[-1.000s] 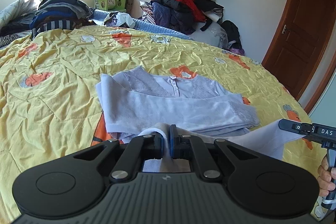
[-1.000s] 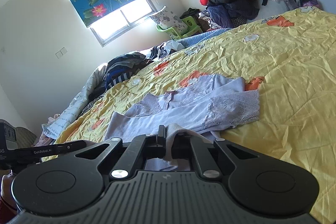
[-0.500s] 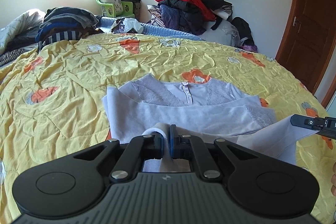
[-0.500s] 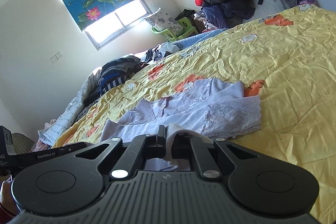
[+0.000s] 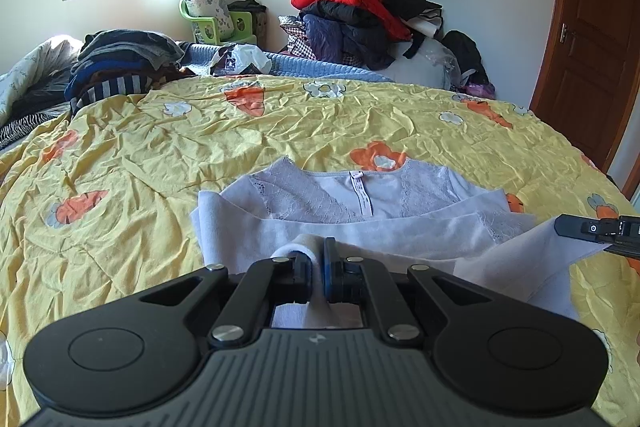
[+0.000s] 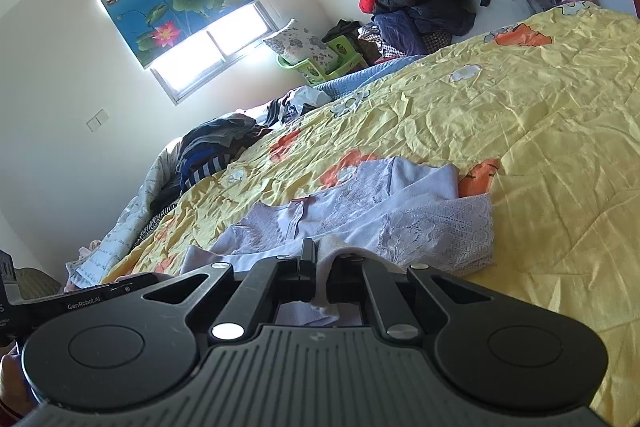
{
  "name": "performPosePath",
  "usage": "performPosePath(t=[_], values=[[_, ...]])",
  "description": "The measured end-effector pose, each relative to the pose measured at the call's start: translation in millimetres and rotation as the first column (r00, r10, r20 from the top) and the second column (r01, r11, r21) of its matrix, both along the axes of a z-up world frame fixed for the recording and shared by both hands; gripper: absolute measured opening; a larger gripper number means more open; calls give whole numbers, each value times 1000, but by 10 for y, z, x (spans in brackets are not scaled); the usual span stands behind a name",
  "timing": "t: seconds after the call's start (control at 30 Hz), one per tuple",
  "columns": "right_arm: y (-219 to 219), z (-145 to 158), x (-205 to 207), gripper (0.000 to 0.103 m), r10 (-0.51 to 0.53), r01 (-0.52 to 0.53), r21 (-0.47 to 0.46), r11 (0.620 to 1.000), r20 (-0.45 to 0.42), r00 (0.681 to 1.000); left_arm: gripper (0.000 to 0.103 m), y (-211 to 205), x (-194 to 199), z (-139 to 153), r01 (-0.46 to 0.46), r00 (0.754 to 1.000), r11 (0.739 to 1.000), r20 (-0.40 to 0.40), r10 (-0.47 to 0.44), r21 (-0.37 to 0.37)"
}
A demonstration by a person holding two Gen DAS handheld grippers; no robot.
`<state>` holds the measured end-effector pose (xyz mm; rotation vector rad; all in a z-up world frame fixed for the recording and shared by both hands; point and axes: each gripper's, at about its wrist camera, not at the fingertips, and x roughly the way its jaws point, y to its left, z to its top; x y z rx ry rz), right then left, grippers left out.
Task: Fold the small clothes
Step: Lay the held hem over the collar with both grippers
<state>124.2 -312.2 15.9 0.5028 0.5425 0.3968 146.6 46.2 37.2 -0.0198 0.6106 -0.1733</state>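
A pale lilac top [image 5: 360,203] lies on the bed's yellow quilt [image 5: 160,155], neckline and lace yoke at the far side, a white label showing inside the collar. Its near hem is lifted off the quilt and held at two places. The left gripper [image 5: 316,269] is clamped on a bunched fold of the hem near the top's left side, cloth pinched between its closed fingers [image 5: 329,267]. The right gripper [image 6: 320,267] is likewise closed on the hem; from the left wrist view its black body shows at the right edge, with a stretch of hem running up to it above the quilt. A lace sleeve [image 6: 440,231] lies folded across the body, its scalloped edge toward the right.

Past the collar the quilt runs wide and bare to the far edge of the bed; to the right of the sleeve it is bare too. A stack of dark clothes [image 5: 120,63] sits at the far left, and a heap of jackets [image 5: 360,15] stands against the far wall. A brown door [image 5: 592,47] is at the right.
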Motion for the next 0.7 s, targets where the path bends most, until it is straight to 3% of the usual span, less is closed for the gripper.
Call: performPosePath(t=[0.7], values=[[66,3,394,9,-21,21,-5,1000,-1,1000,6,8,415,20,-17,1000,999,-5,17,27]])
